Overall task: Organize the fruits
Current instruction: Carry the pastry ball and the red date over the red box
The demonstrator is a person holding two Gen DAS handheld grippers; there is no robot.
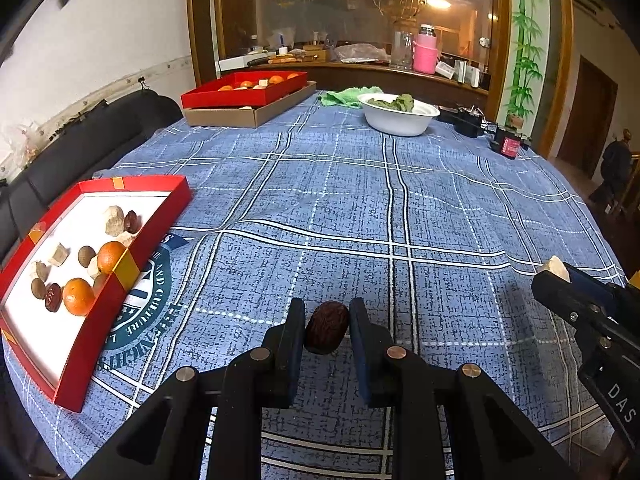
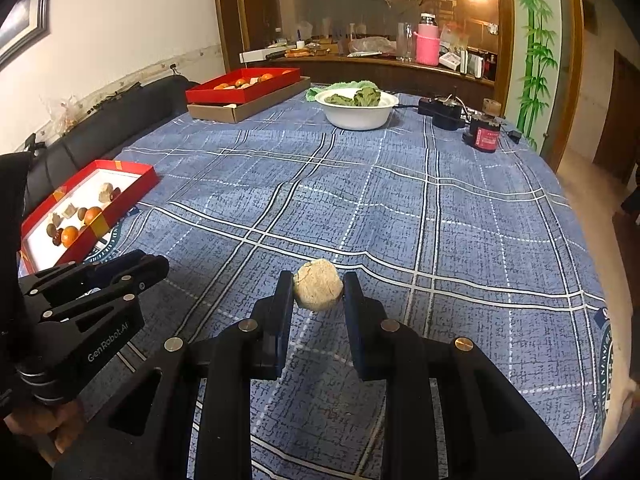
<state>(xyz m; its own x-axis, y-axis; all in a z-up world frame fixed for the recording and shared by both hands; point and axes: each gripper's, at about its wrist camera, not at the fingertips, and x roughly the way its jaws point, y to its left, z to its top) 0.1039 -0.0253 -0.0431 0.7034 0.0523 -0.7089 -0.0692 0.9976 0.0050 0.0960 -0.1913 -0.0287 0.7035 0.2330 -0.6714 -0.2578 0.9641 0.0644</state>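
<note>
My left gripper [image 1: 327,312] is shut on a dark red wrinkled date [image 1: 327,332], held just above the blue checked tablecloth [image 1: 400,200]. My right gripper [image 2: 318,284] is shut on a pale beige round fruit [image 2: 319,289], also above the cloth. To the left lies a red tray [image 1: 100,320] with a white floor, holding oranges [image 1: 78,296], dates, brown nuts and pale pieces. In the right wrist view the same red tray [image 2: 132,192] lies at far left, and the left gripper [image 2: 154,270] shows at lower left, its load hidden there. The right gripper [image 1: 554,274] shows at the right edge of the left wrist view.
A second red tray [image 1: 248,92] with oranges sits on a brown cardboard box [image 1: 248,114] at the far left. A white bowl [image 1: 400,118] with green leaves and a green cloth [image 1: 348,96] stand at the back. Black devices [image 2: 480,132] lie at the far right. A dark sofa [image 1: 80,152] borders the left.
</note>
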